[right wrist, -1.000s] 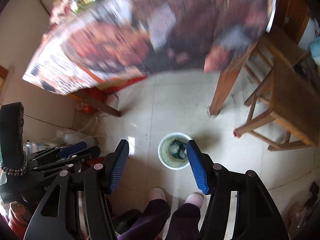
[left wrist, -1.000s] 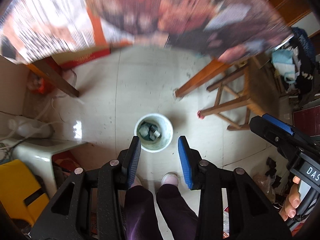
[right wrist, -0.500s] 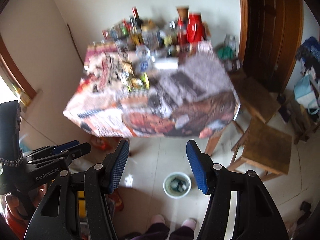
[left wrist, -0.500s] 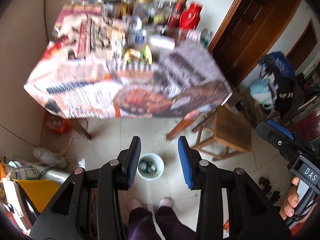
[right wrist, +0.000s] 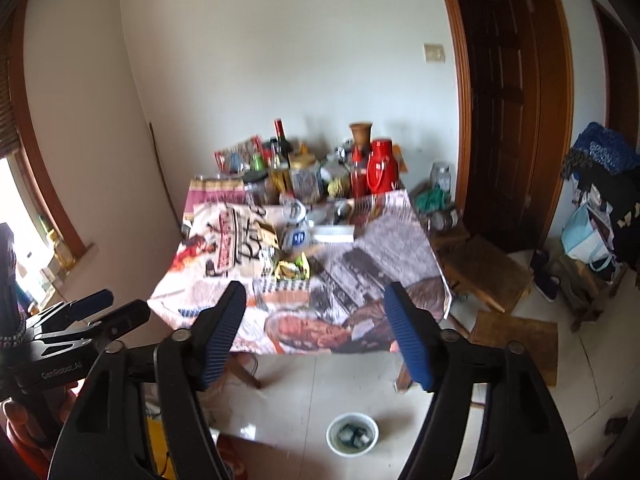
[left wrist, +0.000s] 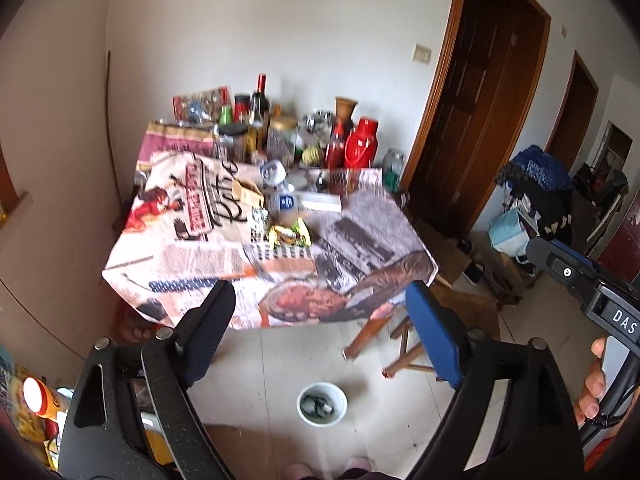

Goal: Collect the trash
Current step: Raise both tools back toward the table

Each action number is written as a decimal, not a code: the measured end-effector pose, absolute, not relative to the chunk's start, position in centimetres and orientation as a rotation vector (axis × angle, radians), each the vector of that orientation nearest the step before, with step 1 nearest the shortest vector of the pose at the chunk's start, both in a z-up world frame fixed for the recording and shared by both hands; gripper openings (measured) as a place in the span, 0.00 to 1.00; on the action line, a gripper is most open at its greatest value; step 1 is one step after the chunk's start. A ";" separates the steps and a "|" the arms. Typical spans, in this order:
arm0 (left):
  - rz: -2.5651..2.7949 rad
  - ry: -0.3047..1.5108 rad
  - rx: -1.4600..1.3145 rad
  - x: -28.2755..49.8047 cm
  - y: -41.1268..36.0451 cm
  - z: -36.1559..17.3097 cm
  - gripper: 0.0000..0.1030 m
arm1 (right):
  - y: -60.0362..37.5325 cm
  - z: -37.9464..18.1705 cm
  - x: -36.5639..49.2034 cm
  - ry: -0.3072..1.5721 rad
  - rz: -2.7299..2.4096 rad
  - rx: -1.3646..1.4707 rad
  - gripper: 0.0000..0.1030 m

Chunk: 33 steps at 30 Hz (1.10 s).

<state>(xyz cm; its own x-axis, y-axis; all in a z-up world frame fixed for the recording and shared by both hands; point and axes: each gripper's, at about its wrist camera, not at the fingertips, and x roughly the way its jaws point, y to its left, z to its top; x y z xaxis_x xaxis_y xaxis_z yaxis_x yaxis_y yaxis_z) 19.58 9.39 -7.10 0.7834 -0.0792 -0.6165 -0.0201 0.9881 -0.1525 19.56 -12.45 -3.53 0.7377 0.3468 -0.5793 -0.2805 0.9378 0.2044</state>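
A white bin with trash in it stands on the tiled floor, also in the right wrist view. Wrappers, a yellow-green packet and a crumpled plastic bottle lie on the table covered in printed paper; the packet also shows in the right wrist view. My left gripper is open and empty, held well back from the table. My right gripper is open and empty too, at the same distance.
Bottles, jars and a red thermos crowd the table's far side. Wooden stools stand to the right of the table. A dark wooden door is beyond. Bags and clothes pile at right.
Both grippers have tilted up from looking down at the bin to facing the table top. The jaws of both have opened wider.
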 end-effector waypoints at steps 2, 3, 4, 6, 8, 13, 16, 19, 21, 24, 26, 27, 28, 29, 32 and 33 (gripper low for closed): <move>-0.029 0.658 -0.155 19.2 9.9 -6.8 0.86 | -12.3 -3.2 19.2 0.640 0.344 0.105 0.75; -0.029 0.655 -0.156 19.2 10.0 -6.6 0.86 | -12.2 -3.1 19.1 0.633 0.342 0.105 0.81; -0.030 0.653 -0.160 19.1 10.3 -6.5 0.87 | -12.3 -2.9 19.0 0.625 0.340 0.107 0.82; -0.025 0.655 -0.163 19.3 10.5 -6.3 0.89 | -12.4 -2.9 19.0 0.613 0.335 0.111 0.83; -0.019 0.652 -0.161 19.8 10.5 -6.2 0.89 | -12.6 -2.8 19.4 0.614 0.329 0.110 0.83; -0.006 0.671 -0.150 21.9 9.9 -6.7 0.89 | -13.7 -3.1 21.2 0.626 0.328 0.114 0.83; 0.008 0.678 -0.149 23.6 9.4 -7.0 0.89 | -14.3 -3.4 22.9 0.633 0.340 0.115 0.83; 0.031 0.677 -0.148 25.9 8.6 -7.1 0.89 | -14.8 -3.7 25.3 0.633 0.363 0.104 0.83; 0.049 0.677 -0.149 27.9 8.0 -7.1 0.89 | -15.2 -3.7 27.5 0.634 0.383 0.094 0.83; 0.070 0.680 -0.145 31.0 7.1 -7.0 0.89 | -15.7 -3.8 30.2 0.633 0.414 0.084 0.83; 0.091 0.674 -0.142 32.9 6.4 -6.8 0.89 | -16.0 -3.8 32.5 0.637 0.444 0.074 0.83; 0.106 0.669 -0.146 34.0 6.0 -6.7 0.89 | -16.1 -3.8 33.7 0.642 0.459 0.066 0.83; 0.121 0.667 -0.153 34.8 5.8 -6.6 0.89 | -16.2 -3.9 34.6 0.648 0.471 0.059 0.83; 0.145 0.664 -0.171 36.0 5.5 -6.5 0.89 | -16.3 -3.8 35.6 0.653 0.487 0.049 0.83; 0.171 0.678 -0.200 38.5 4.8 -6.5 0.89 | -16.4 -4.0 38.0 0.662 0.535 0.021 0.83; 0.187 0.681 -0.202 39.2 4.7 -6.5 0.89 | -16.4 -4.1 38.7 0.665 0.547 0.014 0.83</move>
<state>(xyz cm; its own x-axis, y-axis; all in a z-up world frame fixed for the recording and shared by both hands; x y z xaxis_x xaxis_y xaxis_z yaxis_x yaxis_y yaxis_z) 39.23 4.68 -6.51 0.7616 0.1043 -0.6396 -0.2360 0.9638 -0.1239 38.67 -16.37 -4.09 0.6517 0.4863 -0.5820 -0.4779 0.8592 0.1828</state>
